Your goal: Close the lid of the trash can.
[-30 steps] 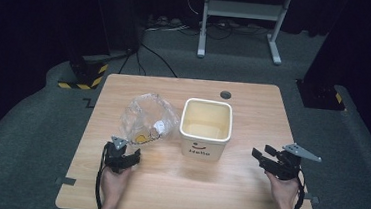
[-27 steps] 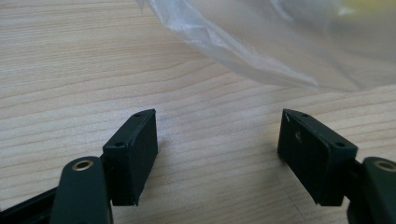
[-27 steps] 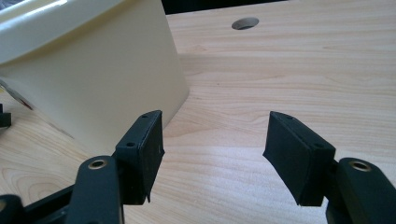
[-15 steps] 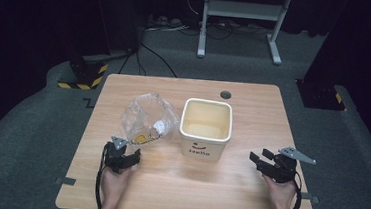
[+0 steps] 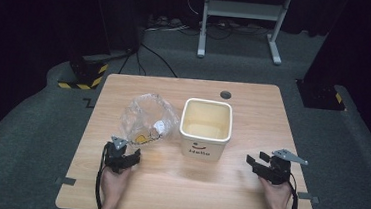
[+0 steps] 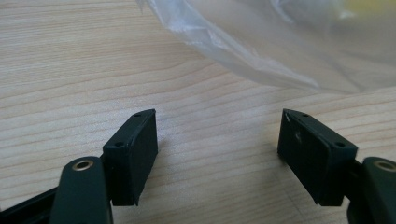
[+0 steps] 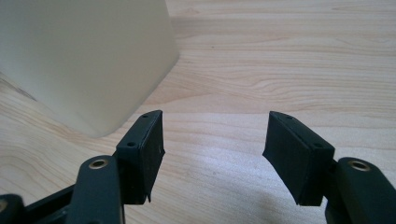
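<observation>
A cream square bin [image 5: 205, 127] marked "Hello" stands mid-table, with nothing that I can see inside. Left of it lies a crumpled clear plastic bag [image 5: 147, 119] with a yellow and white print. My left gripper [image 5: 128, 156] rests low on the wood just in front of the bag, jaws open and nothing between them; the bag's edge [image 6: 243, 51] lies a short way beyond its fingertips [image 6: 217, 135]. My right gripper [image 5: 255, 162] sits low at the front right, open with nothing in it, pointing toward the bin's corner [image 7: 88, 60], which stands left of the jaws [image 7: 215, 140].
The wooden table [image 5: 253, 105] has a round cable hole [image 5: 225, 94] near its far edge. Bare wood lies between the two grippers. Behind the table stand a white metal frame [image 5: 240, 18] and a yellow-black striped base [image 5: 83, 74] on the grey floor.
My right gripper has sunk a little toward the tabletop. The left gripper, the bag and the bin have not moved.
</observation>
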A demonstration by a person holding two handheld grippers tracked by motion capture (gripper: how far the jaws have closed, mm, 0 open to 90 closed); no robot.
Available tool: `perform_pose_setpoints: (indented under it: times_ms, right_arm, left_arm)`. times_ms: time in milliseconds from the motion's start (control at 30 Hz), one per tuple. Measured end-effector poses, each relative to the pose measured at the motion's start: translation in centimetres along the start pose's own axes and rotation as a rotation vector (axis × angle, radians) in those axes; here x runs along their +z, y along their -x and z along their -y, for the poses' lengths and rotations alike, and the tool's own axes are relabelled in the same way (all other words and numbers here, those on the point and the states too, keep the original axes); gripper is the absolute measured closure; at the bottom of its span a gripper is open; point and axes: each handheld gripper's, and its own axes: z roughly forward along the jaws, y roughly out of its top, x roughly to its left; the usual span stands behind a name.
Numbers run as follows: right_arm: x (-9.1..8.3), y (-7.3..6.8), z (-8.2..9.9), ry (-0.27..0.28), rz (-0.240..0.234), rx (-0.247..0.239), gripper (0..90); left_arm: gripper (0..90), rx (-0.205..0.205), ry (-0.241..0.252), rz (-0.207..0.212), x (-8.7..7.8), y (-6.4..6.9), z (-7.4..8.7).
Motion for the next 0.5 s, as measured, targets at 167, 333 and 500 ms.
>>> perform_pose_setpoints:
  times_ms: [167,333,500]
  right_arm:
    - [0.6,-0.3,0.4,-0.027,0.021,-0.03,37.3]
    - [1.2,-0.4,0.7,-0.052,0.044,-0.054,37.2]
    - [1.7,-0.3,1.0,-0.082,0.077,-0.077,37.2]
  left_arm:
    - [28.8,0.0,0.0,0.0,0.0,0.0,0.0]
    - [28.8,0.0,0.0,0.0,0.0,0.0,0.0]
    - [28.8,0.0,0.0,0.001,0.0,0.0,0.0]
